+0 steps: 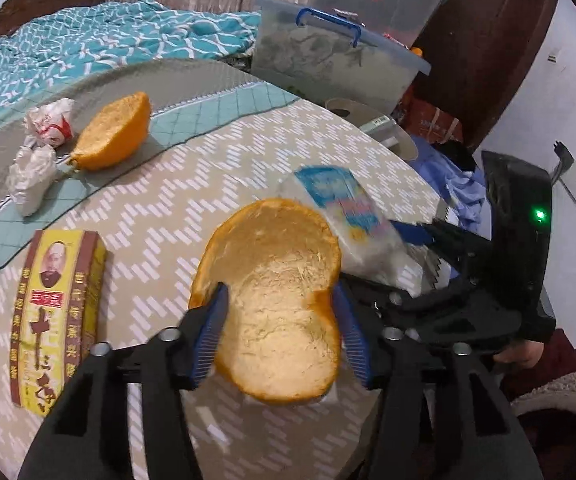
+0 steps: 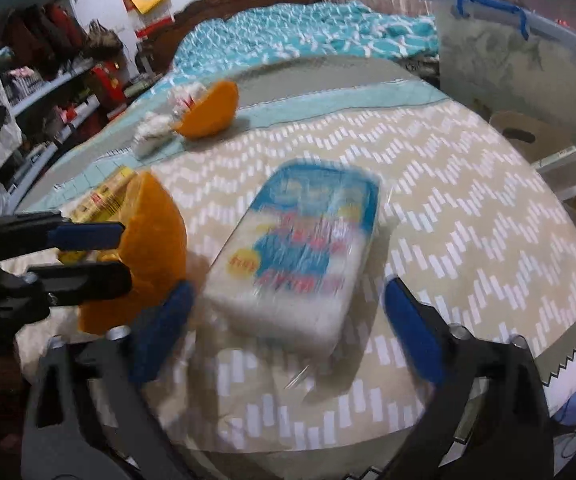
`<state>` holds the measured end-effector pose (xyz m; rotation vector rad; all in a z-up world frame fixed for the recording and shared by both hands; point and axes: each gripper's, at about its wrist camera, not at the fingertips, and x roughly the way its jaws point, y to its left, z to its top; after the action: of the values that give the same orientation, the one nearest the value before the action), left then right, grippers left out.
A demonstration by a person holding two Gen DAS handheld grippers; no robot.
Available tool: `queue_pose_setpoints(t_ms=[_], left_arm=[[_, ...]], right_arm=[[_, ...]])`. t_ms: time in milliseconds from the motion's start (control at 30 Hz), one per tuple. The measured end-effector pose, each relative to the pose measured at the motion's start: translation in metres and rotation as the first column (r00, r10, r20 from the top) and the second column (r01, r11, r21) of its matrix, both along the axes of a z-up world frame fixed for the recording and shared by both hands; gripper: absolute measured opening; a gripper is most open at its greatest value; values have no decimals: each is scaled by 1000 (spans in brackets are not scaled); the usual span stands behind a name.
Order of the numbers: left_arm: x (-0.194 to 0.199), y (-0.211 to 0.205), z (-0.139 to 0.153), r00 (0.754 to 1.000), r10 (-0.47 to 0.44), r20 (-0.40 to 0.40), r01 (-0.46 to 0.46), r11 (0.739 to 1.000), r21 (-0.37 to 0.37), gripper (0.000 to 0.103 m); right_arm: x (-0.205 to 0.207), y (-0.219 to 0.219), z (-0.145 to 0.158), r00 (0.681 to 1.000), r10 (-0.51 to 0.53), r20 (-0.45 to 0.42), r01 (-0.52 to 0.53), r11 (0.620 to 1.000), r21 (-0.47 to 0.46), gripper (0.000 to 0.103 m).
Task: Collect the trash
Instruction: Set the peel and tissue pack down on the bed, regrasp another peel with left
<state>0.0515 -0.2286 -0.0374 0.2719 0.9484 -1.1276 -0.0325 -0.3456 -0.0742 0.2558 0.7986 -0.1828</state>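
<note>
1. I take the large orange peel [image 1: 276,304] as my landmark; it is a curved piece with its pale inside facing my left camera, and it sits low on the round table [image 1: 168,216] with the zigzag cloth.
2. My left gripper [image 1: 284,320] has its two blue pads on either side of this peel. The left pad [image 1: 214,316] touches the peel's rim and the right pad lies against its other edge, so the jaws stand at a middle width around it. Whether they really press on it, I cannot tell for sure.
3. Just behind the peel and a little to its right lies a white tissue pack [image 2: 300,256] with blue print, flat on the cloth.
4. My right gripper [image 2: 288,320] is wide apart around the near end of this pack. Both blue pads stand clear of it, so it holds nothing.
5. Left of the peel lies a yellow and brown carton [image 1: 60,316], flat on the table, near but not touching.
6. Far behind the peel, toward the left edge of the table, there is a second orange peel [image 1: 114,132], and just beside it two crumpled white wrappers [image 1: 44,148].
7. Behind the table, to the right of the peel, stands a clear storage box [image 1: 336,56] with blue handles.
</note>
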Motion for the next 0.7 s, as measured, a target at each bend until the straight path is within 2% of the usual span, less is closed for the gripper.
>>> queue_pose_setpoints(t_ms=[33, 100, 167, 200, 267, 367, 500, 533, 600, 633, 667, 700], left_arm=[[0, -2, -2, 1000, -15, -12, 15, 1000, 7, 38], [-2, -8, -5, 999, -41, -27, 41, 999, 19, 27], [-4, -15, -5, 998, -60, -14, 60, 998, 31, 15], [-5, -19, -5, 997, -69, -15, 70, 997, 33, 14], [-3, -27, -3, 998, -70, -10, 70, 997, 39, 6], [2, -34, 5, 998, -65, -23, 66, 998, 22, 5], [9, -40, 27, 999, -41, 4, 41, 999, 10, 5], [12, -39, 32, 999, -36, -4, 36, 999, 6, 6], [16, -36, 41, 999, -32, -14, 32, 999, -5, 17], [18, -33, 47, 1000, -8, 9, 9, 1000, -12, 37], [21, -28, 52, 999, 19, 33, -19, 1000, -20, 51], [26, -24, 55, 999, 33, 41, -32, 999, -26, 51]], right_arm=[[-1, -2, 1, 1000, -4, 0, 4, 1000, -5, 64], [-5, -13, 1, 999, -21, 24, 20, 998, 54, 62], [-8, -23, 2, 998, -49, 41, 45, 996, 75, 61], [-10, -27, 2, 997, -62, 50, 58, 995, 76, 61], [-14, -34, 3, 995, -77, 63, 72, 994, 86, 60], [-19, -40, 6, 992, -95, 83, 88, 993, 84, 60], [-23, -51, 7, 989, -110, 96, 101, 990, 97, 60], [-23, -51, 7, 989, -112, 98, 102, 990, 99, 60], [-23, -54, 6, 988, -114, 101, 103, 989, 106, 60], [-23, -54, 6, 988, -115, 103, 104, 988, 112, 60], [-23, -55, 5, 988, -115, 107, 101, 988, 120, 60], [-23, -55, 5, 987, -112, 111, 98, 987, 128, 60]])
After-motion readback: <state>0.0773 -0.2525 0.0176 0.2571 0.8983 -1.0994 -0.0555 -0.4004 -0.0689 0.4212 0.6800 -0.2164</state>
